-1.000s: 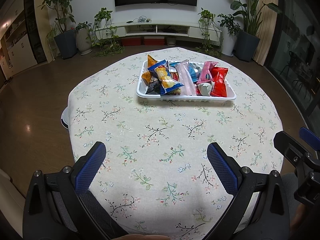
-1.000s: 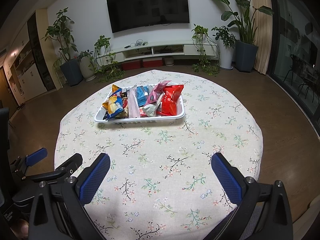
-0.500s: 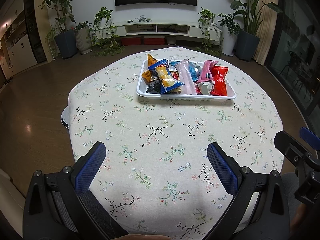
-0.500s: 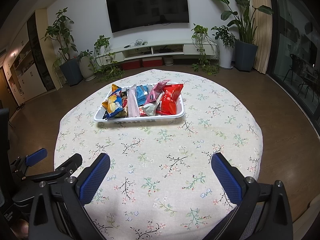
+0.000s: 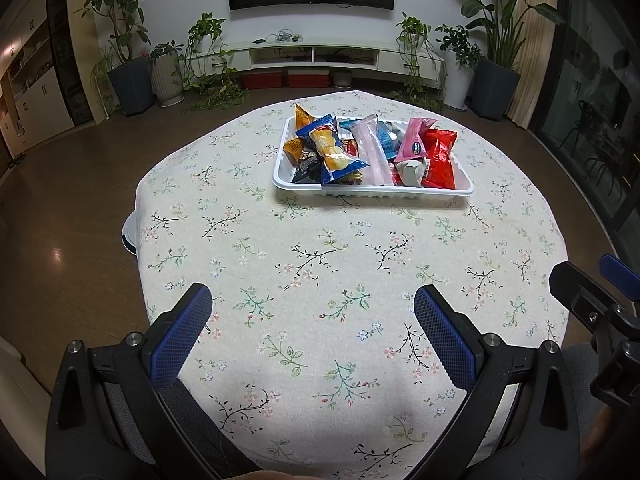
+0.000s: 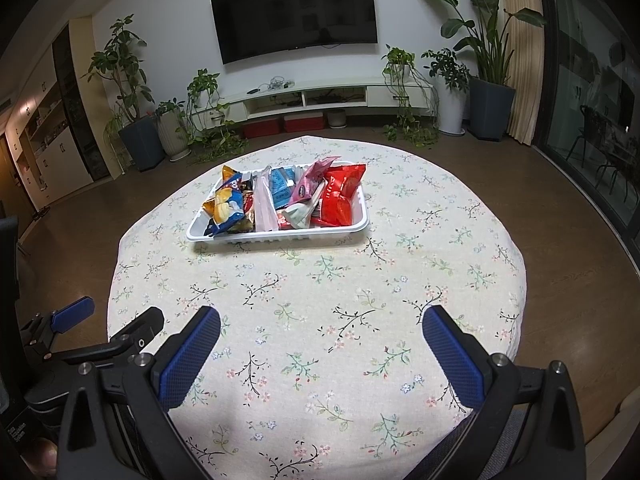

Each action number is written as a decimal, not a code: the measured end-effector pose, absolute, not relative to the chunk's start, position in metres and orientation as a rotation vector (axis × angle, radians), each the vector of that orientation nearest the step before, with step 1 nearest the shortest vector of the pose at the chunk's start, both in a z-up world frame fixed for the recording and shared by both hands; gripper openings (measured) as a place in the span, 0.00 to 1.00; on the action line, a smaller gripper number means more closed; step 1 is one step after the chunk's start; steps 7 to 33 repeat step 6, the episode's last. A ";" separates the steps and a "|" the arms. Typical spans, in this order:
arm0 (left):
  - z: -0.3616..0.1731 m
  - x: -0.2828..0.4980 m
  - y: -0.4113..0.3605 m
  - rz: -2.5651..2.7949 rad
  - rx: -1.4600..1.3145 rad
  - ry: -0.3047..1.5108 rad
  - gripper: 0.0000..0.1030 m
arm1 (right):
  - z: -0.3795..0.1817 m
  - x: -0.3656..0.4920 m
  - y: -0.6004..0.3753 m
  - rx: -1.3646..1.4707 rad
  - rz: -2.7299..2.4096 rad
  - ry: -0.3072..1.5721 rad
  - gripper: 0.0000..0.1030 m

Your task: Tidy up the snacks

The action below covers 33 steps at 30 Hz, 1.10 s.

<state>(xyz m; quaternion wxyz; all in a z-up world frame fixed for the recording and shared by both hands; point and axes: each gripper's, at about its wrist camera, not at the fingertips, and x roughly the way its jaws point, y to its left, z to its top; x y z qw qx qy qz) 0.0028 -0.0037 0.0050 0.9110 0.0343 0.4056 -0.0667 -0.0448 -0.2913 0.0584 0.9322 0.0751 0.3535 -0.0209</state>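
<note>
a white tray (image 5: 372, 191) sits on the counter (image 5: 320, 264), toward its far edge and a little right of the middle as the left wrist view shows it. the counter is round and covered with a pale cloth printed with small flowering twigs. the tray is packed with snacks: a blue and yellow chip bag (image 5: 332, 148) and an orange packet (image 5: 302, 117) at its left end, a long pale pink packet (image 5: 372, 148) and a blue packet (image 5: 386, 138) in the middle, a bright pink packet (image 5: 416, 138) leaning against a red bag (image 5: 440, 156) at its right end. a small whitish packet (image 5: 410, 170) lies by the near rim, just beside the red bag.

the left tool (image 5: 312, 324) hovers over the near edge of the counter, its blue-padded fingers spread wide apart with nothing between them. the right tool (image 6: 320, 340) hangs over the same near edge, to the right of the left one, its fingers likewise wide apart and holding nothing. both are well apart from the tray.

beyond the counter stand a wall-mounted tv (image 6: 296, 14), a low white media shelf (image 6: 316, 98) and potted plants along the wall.
</note>
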 end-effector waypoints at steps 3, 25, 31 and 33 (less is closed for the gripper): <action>0.004 0.003 -0.004 -0.130 0.082 0.831 1.00 | 0.059 -0.045 -0.292 0.155 -0.043 0.724 1.00; 0.002 0.004 -0.001 -0.135 0.074 0.838 1.00 | 0.059 -0.046 -0.291 0.155 -0.044 0.724 1.00; 0.002 0.004 -0.001 -0.135 0.074 0.838 1.00 | 0.059 -0.046 -0.291 0.155 -0.044 0.724 1.00; 0.002 0.004 -0.001 -0.135 0.074 0.838 1.00 | 0.059 -0.046 -0.291 0.155 -0.044 0.724 1.00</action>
